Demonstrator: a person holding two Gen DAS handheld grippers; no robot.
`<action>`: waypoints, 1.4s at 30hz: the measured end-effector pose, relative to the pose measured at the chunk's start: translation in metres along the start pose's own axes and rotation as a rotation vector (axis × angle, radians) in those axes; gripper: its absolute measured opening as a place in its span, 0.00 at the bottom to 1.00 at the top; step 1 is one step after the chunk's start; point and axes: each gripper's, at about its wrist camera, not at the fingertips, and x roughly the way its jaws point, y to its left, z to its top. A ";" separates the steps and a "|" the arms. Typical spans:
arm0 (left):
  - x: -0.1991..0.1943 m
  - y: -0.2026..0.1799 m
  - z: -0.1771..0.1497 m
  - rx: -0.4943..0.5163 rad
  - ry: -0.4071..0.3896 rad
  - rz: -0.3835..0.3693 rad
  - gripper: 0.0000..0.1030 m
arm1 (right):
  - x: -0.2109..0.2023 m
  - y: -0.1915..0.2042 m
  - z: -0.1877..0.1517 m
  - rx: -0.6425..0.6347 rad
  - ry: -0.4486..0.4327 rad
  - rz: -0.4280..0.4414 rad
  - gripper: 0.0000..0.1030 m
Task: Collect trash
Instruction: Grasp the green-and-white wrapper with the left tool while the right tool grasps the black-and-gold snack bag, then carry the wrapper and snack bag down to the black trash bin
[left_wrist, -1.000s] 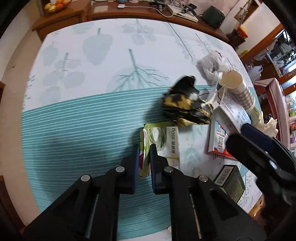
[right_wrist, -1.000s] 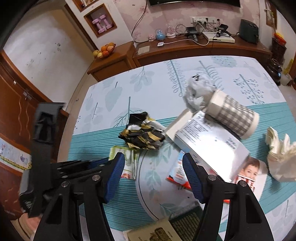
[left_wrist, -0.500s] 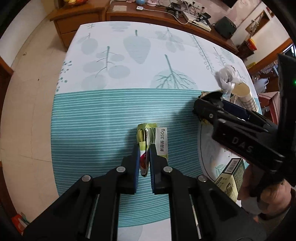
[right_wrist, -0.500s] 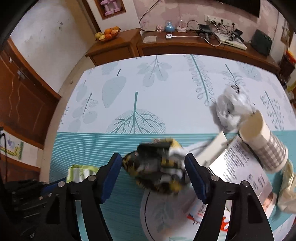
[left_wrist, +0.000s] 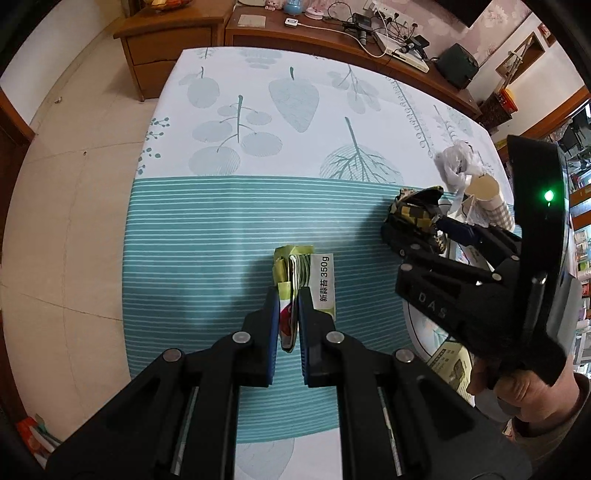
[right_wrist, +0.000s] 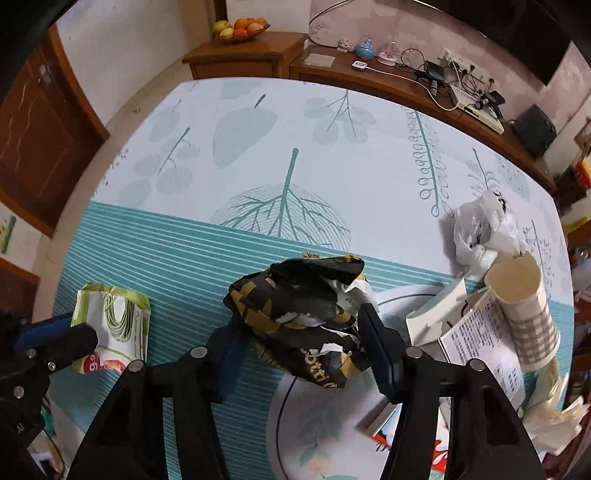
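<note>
Left claw (left_wrist: 287, 310) pinches the green packet (left_wrist: 303, 273) over the table (left_wrist: 258, 129); right claw (right_wrist: 299, 332) straddles the black wrapper (right_wrist: 303, 306), not visibly clenched. The springy wrapper may slip out.

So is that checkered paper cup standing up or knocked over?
Knocked over. The checkered paper cup lies on its side on the papers at the table's right, its open mouth facing the white plastic bag. No contents visible inside.

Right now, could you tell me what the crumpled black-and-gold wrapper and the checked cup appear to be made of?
Crumpled black-and-gold wrapper: apparently thin printed plastic film or coated paper, glossy; it holds sharp creases and shows white torn edges, between the right hand-held gripper's fingers.
Checked cup: likely paper, matte; thin rim, plain beige inside.
</note>
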 end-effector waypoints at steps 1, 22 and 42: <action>-0.004 -0.001 -0.002 0.004 -0.007 0.002 0.07 | -0.003 -0.003 -0.001 0.022 -0.006 0.023 0.51; -0.169 -0.106 -0.191 0.072 -0.203 0.006 0.07 | -0.246 -0.053 -0.222 0.193 -0.255 0.366 0.50; -0.146 -0.224 -0.476 0.104 -0.081 0.053 0.07 | -0.295 -0.101 -0.565 0.229 -0.068 0.428 0.50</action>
